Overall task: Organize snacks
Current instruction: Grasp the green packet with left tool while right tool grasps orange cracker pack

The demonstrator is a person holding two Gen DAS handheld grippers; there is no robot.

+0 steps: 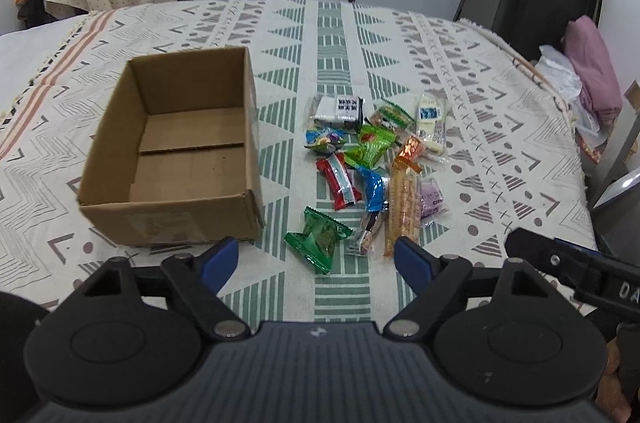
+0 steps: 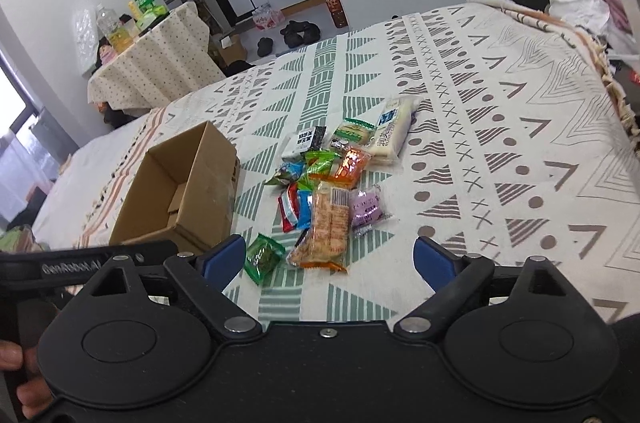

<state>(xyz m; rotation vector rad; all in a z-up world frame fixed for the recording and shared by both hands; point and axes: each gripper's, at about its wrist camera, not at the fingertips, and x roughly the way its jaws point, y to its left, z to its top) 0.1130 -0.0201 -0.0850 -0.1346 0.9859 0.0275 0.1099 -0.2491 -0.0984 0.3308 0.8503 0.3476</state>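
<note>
An open corrugated cardboard box (image 1: 172,147) is set on the patterned woven cloth (image 1: 500,127); glossy crinkled snack packets (image 1: 372,159) are heaped beside it. Left gripper (image 1: 316,261) and right gripper (image 2: 330,257) are held with jaws apart, nothing clamped.

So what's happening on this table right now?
A person holds a claw in each hand over a patterned tablecloth. The left claw and right claw are both open and hold nothing. A pile of wrapped snacks lies beside an open, empty brown cardboard box. Nothing is packed yet.
</note>
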